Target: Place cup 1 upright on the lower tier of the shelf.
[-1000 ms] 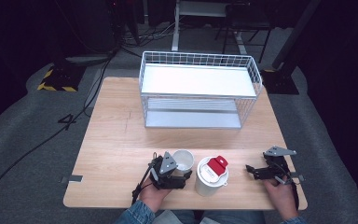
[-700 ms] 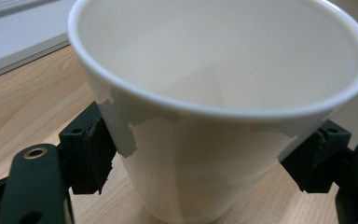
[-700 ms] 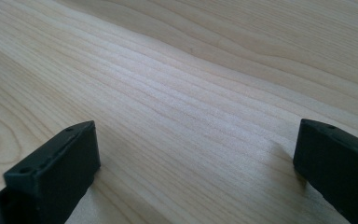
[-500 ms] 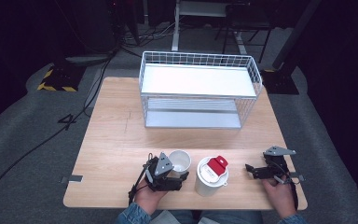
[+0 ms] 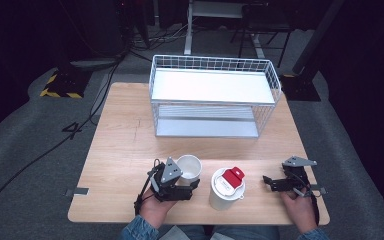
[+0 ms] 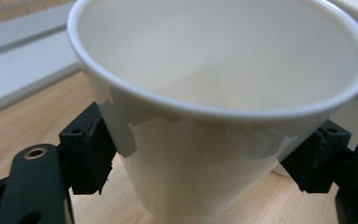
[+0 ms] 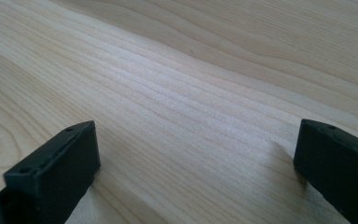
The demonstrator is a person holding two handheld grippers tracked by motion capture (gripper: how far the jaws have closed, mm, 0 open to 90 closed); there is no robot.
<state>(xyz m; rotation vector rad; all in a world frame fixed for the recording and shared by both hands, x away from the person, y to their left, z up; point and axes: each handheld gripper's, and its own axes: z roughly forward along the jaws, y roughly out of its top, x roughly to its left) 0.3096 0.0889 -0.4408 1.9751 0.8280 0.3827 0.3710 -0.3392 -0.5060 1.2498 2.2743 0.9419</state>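
A white empty cup (image 5: 190, 166) (image 6: 223, 93) sits between the jaws of my left gripper (image 5: 187, 176) (image 6: 205, 156), which is shut on its lower wall, one black pad on each side. The cup stays upright and hangs a little above the wooden table (image 5: 125, 145) near the front edge. To its right stands a white tumbler with a red-tabbed lid (image 5: 226, 187). My right gripper (image 5: 270, 182) (image 7: 196, 154) rests low over bare wood at the front right, open with nothing between its jaws.
A white wire basket shelf (image 5: 215, 95) with two levels stands at the back middle of the table. Bare wood lies between it and the cups. Cables and chair legs are on the dark floor beyond.
My left gripper has lifted slightly with the white cup in it. The right gripper and the lidded tumbler have stayed put.
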